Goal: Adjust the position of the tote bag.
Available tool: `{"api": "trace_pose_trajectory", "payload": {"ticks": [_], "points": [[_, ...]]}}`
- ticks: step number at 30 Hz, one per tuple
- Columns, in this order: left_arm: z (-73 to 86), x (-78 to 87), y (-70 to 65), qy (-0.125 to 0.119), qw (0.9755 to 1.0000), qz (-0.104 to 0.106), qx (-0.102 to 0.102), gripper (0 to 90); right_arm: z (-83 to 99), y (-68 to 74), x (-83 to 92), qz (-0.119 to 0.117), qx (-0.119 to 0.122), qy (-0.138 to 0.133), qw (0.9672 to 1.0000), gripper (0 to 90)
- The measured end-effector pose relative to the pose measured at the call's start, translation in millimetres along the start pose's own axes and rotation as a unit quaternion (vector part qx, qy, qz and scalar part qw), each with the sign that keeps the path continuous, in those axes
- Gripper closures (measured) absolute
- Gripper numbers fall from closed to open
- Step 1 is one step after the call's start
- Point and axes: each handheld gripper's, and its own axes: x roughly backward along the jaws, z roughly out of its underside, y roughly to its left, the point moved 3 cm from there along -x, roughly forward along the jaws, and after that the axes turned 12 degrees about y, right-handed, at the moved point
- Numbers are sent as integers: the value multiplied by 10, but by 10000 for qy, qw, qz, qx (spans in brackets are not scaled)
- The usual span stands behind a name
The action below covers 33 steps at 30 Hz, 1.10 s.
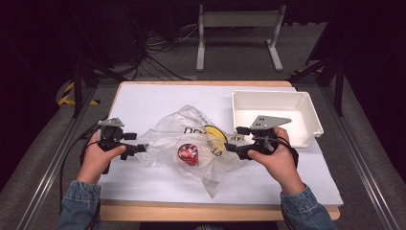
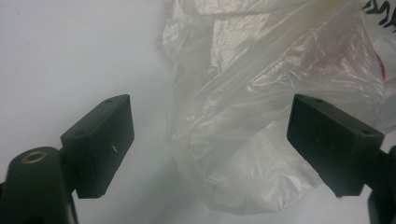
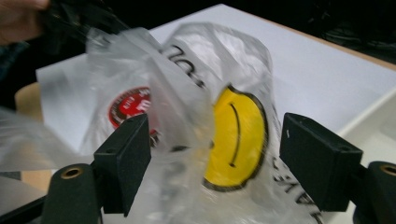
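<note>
A crumpled clear plastic bag (image 1: 165,136) lies in the middle of the white table top (image 1: 143,100). It bears a yellow smiley face (image 1: 216,132) and black lettering. A round red object (image 1: 187,153) sits inside it. My left gripper (image 1: 140,149) is at the bag's left edge, jaws open; in the left gripper view (image 2: 210,112) the bag (image 2: 261,93) lies loose between the spread pads. My right gripper (image 1: 230,146) is at the bag's right edge, also open. In the right gripper view (image 3: 215,126) the film (image 3: 187,93), smiley face (image 3: 238,130) and red object (image 3: 130,105) show between its jaws, unpinched.
A white rectangular bin (image 1: 313,117) stands at the back right of the table, just behind my right hand; its rim (image 3: 373,112) appears at the right of the right gripper view. The other hand (image 3: 18,11) is at that view's top left. A white frame stand (image 1: 239,19) sits on the floor beyond.
</note>
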Motion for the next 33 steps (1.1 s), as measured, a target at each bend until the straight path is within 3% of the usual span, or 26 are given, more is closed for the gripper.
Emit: {"api": "trace_pose_trajectory", "payload": {"ticks": [5,10,18,22,33], "points": [[-20,-10,-1,-178,9997,-61,140,206,-126,120,50,-193,80,-357,9991,234],[-41,9,-12,-335,9992,-76,184,205,-223,230,39,-381,210,-548,9975,302],[-78,3,-43,-515,9980,-199,300,210,-392,419,-21,-589,472,-761,9942,573],[-96,3,-69,-544,9979,-201,282,183,-469,524,-122,-755,616,-724,9926,662],[-114,87,-106,-741,9970,-196,69,136,-428,570,-460,-964,578,-442,9927,623]]}}
